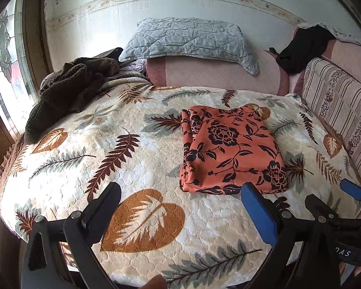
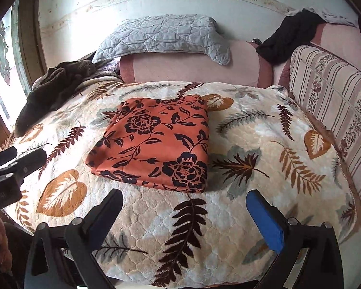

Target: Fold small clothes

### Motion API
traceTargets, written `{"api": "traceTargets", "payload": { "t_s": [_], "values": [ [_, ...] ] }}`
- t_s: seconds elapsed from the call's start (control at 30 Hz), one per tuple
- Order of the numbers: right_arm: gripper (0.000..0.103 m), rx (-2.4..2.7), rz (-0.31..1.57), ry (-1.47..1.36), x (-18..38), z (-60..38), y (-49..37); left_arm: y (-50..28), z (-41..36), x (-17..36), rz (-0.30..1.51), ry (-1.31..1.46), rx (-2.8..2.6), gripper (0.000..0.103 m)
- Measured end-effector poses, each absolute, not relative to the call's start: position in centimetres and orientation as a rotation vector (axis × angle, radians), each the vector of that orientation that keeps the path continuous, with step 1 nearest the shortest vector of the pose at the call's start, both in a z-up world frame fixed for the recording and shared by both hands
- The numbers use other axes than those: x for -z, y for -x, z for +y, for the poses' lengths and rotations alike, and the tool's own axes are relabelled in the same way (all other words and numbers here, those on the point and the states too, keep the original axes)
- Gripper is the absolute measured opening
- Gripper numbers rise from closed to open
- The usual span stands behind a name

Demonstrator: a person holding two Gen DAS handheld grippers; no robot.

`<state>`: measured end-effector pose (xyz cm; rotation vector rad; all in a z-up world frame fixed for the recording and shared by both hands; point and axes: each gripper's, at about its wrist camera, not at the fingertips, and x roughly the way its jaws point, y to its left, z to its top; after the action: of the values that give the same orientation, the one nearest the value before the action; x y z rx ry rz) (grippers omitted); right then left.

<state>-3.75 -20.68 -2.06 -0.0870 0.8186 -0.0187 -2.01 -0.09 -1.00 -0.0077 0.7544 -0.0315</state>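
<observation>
An orange cloth with black flowers (image 1: 231, 149) (image 2: 156, 144) lies folded into a flat rectangle on the leaf-patterned blanket (image 1: 137, 159) (image 2: 252, 163). My left gripper (image 1: 180, 192) hovers in front of it, jaws wide apart, nothing between them. Its blue-padded finger (image 1: 257, 214) stands just short of the cloth's near edge. My right gripper (image 2: 185, 200) is also wide open and empty, held back from the cloth's near edge. In the left wrist view the right gripper (image 1: 337, 197) shows at the right edge. The left gripper (image 2: 19, 156) appears at the left edge of the right wrist view.
A dark brown fleece garment (image 1: 69, 89) (image 2: 53, 84) is heaped at the blanket's far left by the window (image 1: 2, 55). A grey quilted pillow (image 1: 190, 41) rests on pink cushions at the back. A black garment (image 1: 303, 48) and a striped cushion (image 1: 334, 101) lie at the right.
</observation>
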Motion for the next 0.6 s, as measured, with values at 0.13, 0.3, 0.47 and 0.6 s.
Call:
{"api": "traceTargets", "payload": {
  "t_s": [0.13, 0.3, 0.47, 0.6],
  "values": [
    [0.103, 0.014, 0.827, 0.105, 2.0, -20.2, 3.4, 2.4, -0.7, 0.5, 0.742, -0.010, 0.037, 0.101],
    [0.103, 0.032, 0.846, 0.120, 2.5, -20.4, 2.5, 1.7, -1.3, 0.4, 0.745, -0.019, 0.028, 0.102],
    [0.103, 0.034, 0.845, 0.116, 2.6, -20.8, 1.5, 0.4, -2.0, 1.0, 0.766, -0.021, 0.040, 0.102],
    [0.103, 0.036, 0.849, 0.120, 2.8, -21.0, 0.4, -0.6, -2.7, 1.4, 0.771, -0.039, 0.042, 0.102]
  ]
}}
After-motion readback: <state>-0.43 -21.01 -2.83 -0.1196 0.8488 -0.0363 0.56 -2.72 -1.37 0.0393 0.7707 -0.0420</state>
